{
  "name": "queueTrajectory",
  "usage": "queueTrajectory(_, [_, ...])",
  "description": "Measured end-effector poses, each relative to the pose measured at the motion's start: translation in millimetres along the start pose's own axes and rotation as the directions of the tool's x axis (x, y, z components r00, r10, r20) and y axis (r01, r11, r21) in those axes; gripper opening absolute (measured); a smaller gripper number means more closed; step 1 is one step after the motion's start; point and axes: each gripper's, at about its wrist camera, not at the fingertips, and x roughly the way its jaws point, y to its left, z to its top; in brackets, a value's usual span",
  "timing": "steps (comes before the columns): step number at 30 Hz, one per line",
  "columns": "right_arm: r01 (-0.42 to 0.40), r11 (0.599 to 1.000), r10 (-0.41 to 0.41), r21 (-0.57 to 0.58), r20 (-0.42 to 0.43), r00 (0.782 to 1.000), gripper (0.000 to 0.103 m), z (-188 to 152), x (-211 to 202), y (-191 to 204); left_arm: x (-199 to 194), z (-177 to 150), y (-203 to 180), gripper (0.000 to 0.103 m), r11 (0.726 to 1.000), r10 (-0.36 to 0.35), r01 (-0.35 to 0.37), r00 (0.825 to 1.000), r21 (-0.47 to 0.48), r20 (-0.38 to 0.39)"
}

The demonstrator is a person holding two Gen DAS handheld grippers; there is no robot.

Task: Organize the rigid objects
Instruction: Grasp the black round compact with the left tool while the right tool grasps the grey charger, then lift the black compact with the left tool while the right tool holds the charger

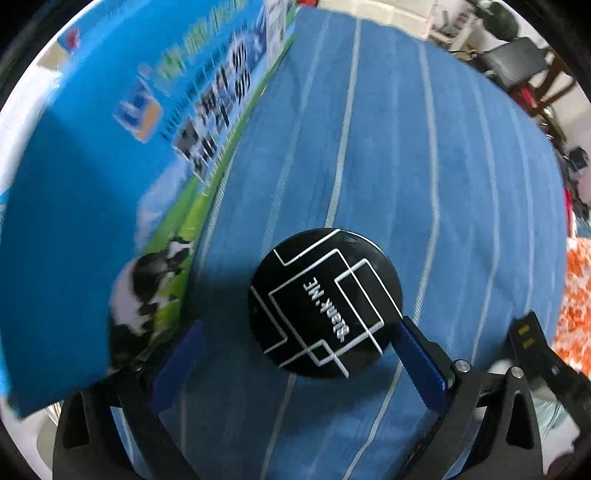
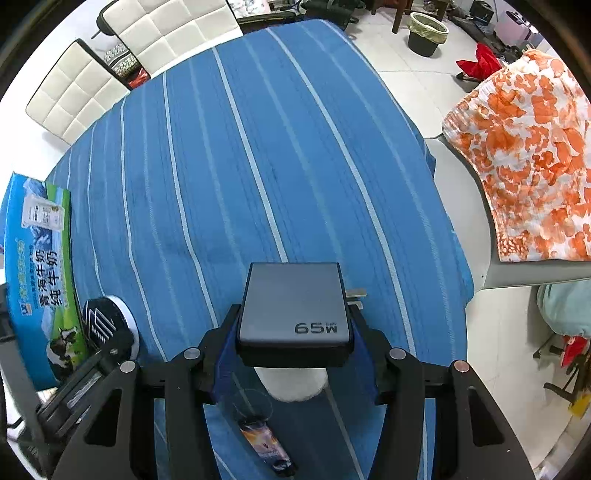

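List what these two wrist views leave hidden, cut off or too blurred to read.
- Milk carton: its print is motion-blurred in the left wrist view, and its top is cut by the frame edge.
- Charger: its underside is hidden in the right wrist view, and the right gripper covers its flanks.
- White object: the charger hides most of it; unidentifiable.
- Black round compact: whether the left gripper touches it is unclear.

A blue cloth with thin white stripes [image 2: 258, 147] fills the middle of the right wrist view. Two white quilted chair backs [image 2: 74, 92] stand at upper left. A dark waste bin with a pale liner [image 2: 426, 33] sits at top right, above an orange-and-white patterned fabric [image 2: 528, 158] at right.
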Motion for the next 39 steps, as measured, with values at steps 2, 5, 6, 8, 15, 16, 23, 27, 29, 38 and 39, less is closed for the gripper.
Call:
queueTrajectory(2, [-0.002, 1.000, 0.002, 0.000, 0.002, 1.000, 0.057, 5.6, 2.4, -0.4, 5.3, -0.4, -4.5, 0.102, 1.000, 0.017, -0.017, 1.000, -0.009, 0.005])
queueTrajectory(5, [0.002, 1.000, -0.002, -0.017, 0.007, 1.000, 0.057, 7.4, 3.3, 3.0, 4.5, -5.9, -8.4, 0.085, 1.000, -0.007, 0.007, 0.999, -0.002, 0.039])
queueTrajectory(6, [0.005, 1.000, -0.005, -0.027, 0.009, 1.000, 0.057, 6.6, 3.5, 5.0, 3.2, -9.9, -11.9, 0.082, 1.000, 0.001, -0.002, 0.999, 0.016, 0.049])
queueTrajectory(8, [0.012, 0.999, -0.012, -0.053, 0.013, 1.000, 0.057, 2.5, 3.3, 11.2, -1.6, -19.6, -17.3, 0.071, 0.998, 0.004, -0.010, 0.996, 0.067, 0.086])
queueTrajectory(15, [0.013, 0.993, -0.009, -0.117, 0.038, 0.999, 0.057, -14.1, -3.0, 26.6, -7.4, -36.5, -25.8, 0.071, 0.986, -0.016, 0.004, 0.998, 0.169, 0.067])
queueTrajectory(16, [0.014, 0.992, -0.009, -0.125, 0.044, 0.999, 0.057, -16.3, -4.4, 28.9, -8.1, -37.5, -27.4, 0.071, 0.984, -0.016, 0.004, 0.998, 0.181, 0.067])
queueTrajectory(23, [0.026, 0.983, -0.008, -0.182, 0.099, 0.995, 0.057, -40.0, -19.2, 42.9, -31.4, -56.1, -26.5, 0.070, 0.962, -0.042, -0.001, 0.988, 0.275, 0.150])
queueTrajectory(27, [0.007, 0.986, 0.012, -0.167, 0.109, 0.994, 0.056, -53.8, -29.3, 40.8, -54.7, -63.6, -32.0, 0.069, 0.941, -0.070, -0.009, 0.972, 0.337, 0.223])
queueTrajectory(29, [-0.002, 0.988, 0.019, -0.155, 0.107, 0.994, 0.057, -59.3, -32.8, 37.4, -62.5, -71.0, -35.3, 0.005, 0.929, -0.109, 0.018, 0.967, 0.370, 0.229])
queueTrajectory(38, [-0.005, 0.993, 0.017, -0.118, 0.100, 0.995, 0.057, -70.0, -37.2, 17.6, -42.6, -64.7, -3.7, 0.052, 0.954, -0.122, 0.105, 0.992, 0.279, 0.042])
queueTrajectory(39, [-0.008, 0.993, 0.020, -0.115, 0.102, 0.995, 0.057, -70.9, -38.4, 16.3, -44.9, -64.4, 0.2, 0.057, 0.957, -0.135, 0.123, 0.990, 0.263, 0.030])
